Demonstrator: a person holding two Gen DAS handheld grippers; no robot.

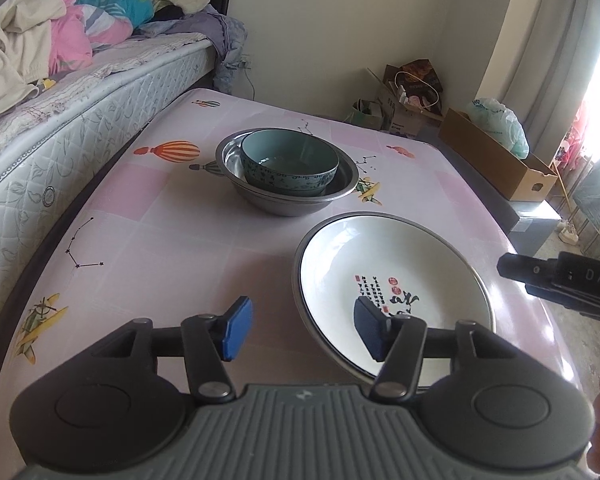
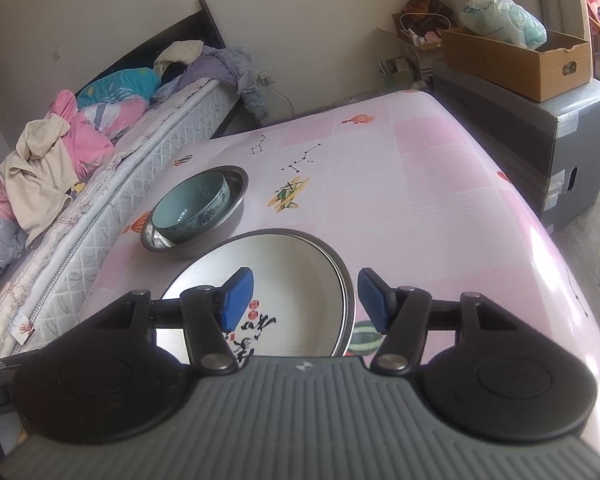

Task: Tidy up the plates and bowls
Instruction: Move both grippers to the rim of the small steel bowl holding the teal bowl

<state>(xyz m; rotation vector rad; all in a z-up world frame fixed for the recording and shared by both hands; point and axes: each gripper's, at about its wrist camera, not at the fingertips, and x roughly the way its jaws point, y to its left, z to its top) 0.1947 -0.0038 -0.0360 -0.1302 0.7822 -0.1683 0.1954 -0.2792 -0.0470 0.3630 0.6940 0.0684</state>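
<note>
Your left gripper [image 1: 302, 328] has its blue-padded fingers [image 1: 236, 330] spread wide with nothing between them; it hangs above the counter, tilted slightly downward, its right pad over the near left part of the wide white ceramic plate with black calligraphy and a dark rim [image 1: 396, 276]. Your right gripper [image 2: 304, 300] is likewise spread apart and empty, held level over the near edge of the same plate [image 2: 292, 280], its left pad above the plate's painted centre and its right pad just outside the rim. In the left wrist view the right gripper's black body [image 1: 564, 280] comes in from the right edge beside the plate, with part of your hand below it. The plate lies flat on the pink balloon-patterned counter [image 1: 172, 232], near its front right side. Beyond it, apart from it, the pale green ceramic bowl with a dark patterned band [image 1: 288, 164] sits inside the grey metal basin [image 1: 284, 200]. A bed with a quilted mattress [image 1: 60, 128] runs along the counter's left edge, piled with clothes.
</note>
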